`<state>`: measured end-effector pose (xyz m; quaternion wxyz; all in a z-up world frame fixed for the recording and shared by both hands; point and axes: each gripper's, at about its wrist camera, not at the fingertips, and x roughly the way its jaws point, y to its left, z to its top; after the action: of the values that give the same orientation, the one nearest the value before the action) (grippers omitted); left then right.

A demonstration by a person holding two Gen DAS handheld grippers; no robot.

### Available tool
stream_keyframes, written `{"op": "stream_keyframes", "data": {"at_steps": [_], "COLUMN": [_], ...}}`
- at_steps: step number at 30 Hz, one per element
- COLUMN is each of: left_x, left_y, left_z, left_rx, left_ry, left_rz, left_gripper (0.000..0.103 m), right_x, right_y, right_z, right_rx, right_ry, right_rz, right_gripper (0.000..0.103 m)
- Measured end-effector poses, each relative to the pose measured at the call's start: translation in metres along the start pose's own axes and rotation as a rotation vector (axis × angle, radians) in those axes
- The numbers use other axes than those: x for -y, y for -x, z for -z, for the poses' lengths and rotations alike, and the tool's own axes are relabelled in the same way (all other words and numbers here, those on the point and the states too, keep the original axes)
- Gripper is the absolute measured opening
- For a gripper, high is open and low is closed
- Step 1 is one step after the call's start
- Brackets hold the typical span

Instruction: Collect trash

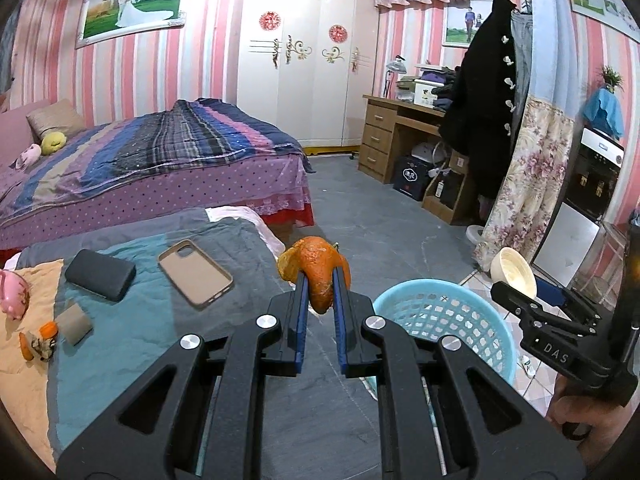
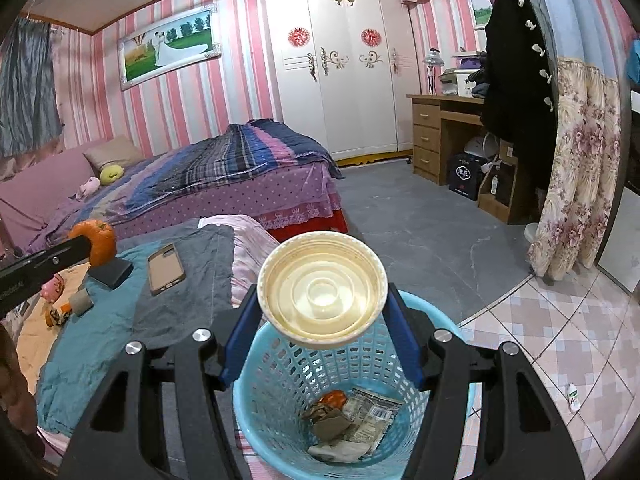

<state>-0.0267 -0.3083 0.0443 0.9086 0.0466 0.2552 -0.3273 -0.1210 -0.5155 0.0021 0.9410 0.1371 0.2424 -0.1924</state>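
Observation:
My left gripper (image 1: 320, 280) is shut on an orange peel (image 1: 318, 270) and holds it in the air just left of the light blue mesh basket (image 1: 460, 320). My right gripper (image 2: 322, 312) is shut on a cream paper bowl (image 2: 322, 290), held on its side right above the basket (image 2: 280, 364). The basket holds crumpled wrappers and scraps (image 2: 352, 420). The right gripper and bowl (image 1: 514, 272) show in the left wrist view; the peel (image 2: 96, 242) shows in the right wrist view.
A low bed surface (image 1: 132, 320) at left carries a phone case (image 1: 195, 272), a dark wallet (image 1: 100, 274), a tape roll (image 1: 74, 322), a pink toy pig (image 1: 14, 292) and small orange scraps (image 1: 38, 342). A small white bottle (image 2: 574, 396) lies on the tiled floor.

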Motion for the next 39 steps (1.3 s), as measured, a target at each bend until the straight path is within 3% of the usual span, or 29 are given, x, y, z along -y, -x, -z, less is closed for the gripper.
{"op": "stream_keyframes", "data": {"at_steps": [10,12,14,21,22,24,25,26,29,33,39], "left_x": [0.015,0.02,0.026,0.059,0.064,0.071,0.073,0.071,0.057,0.023,-0.063], "left_y": [-0.018,-0.024,-0.029,-0.051,-0.052,-0.054,-0.052,-0.049,-0.045,-0.033,-0.001], "left_z": [0.001,0.002,0.004,0.009,0.009,0.01,0.01,0.008,0.004,0.009,0.023], "left_rx": [-0.021,-0.035,-0.052,-0.11,-0.119,-0.125,-0.11,-0.086,-0.076,-0.068,-0.045], "left_ry": [0.001,-0.005,-0.016,-0.059,-0.069,-0.091,-0.098,-0.092,-0.057,-0.045,0.04], "left_rz": [0.039,0.055,0.079,0.175,0.201,0.212,0.195,0.171,0.157,0.069,-0.083], "left_gripper": [0.01,0.01,0.01,0.013,0.016,0.042,0.067,0.075,0.075,0.075,0.075], "right_x": [0.009,0.006,0.005,0.028,0.029,0.03,0.03,0.035,0.032,0.024,0.001], "right_y": [-0.008,-0.009,-0.009,-0.003,-0.003,-0.002,-0.002,0.0,0.002,-0.001,-0.003], "right_z": [0.002,0.003,0.002,0.0,0.001,0.0,0.0,-0.001,0.001,0.004,0.002], "right_rx": [-0.027,-0.028,-0.018,0.02,0.017,0.015,0.018,0.021,0.016,0.006,0.009], "right_ry": [-0.033,-0.016,-0.004,-0.11,-0.1,-0.106,-0.116,-0.119,-0.099,-0.061,-0.074], "right_rz": [-0.05,-0.024,0.031,0.134,0.152,0.156,0.144,0.141,0.123,0.086,-0.017], "right_gripper": [0.061,0.062,0.076,0.078,0.078,0.078,0.078,0.078,0.078,0.078,0.078]}}
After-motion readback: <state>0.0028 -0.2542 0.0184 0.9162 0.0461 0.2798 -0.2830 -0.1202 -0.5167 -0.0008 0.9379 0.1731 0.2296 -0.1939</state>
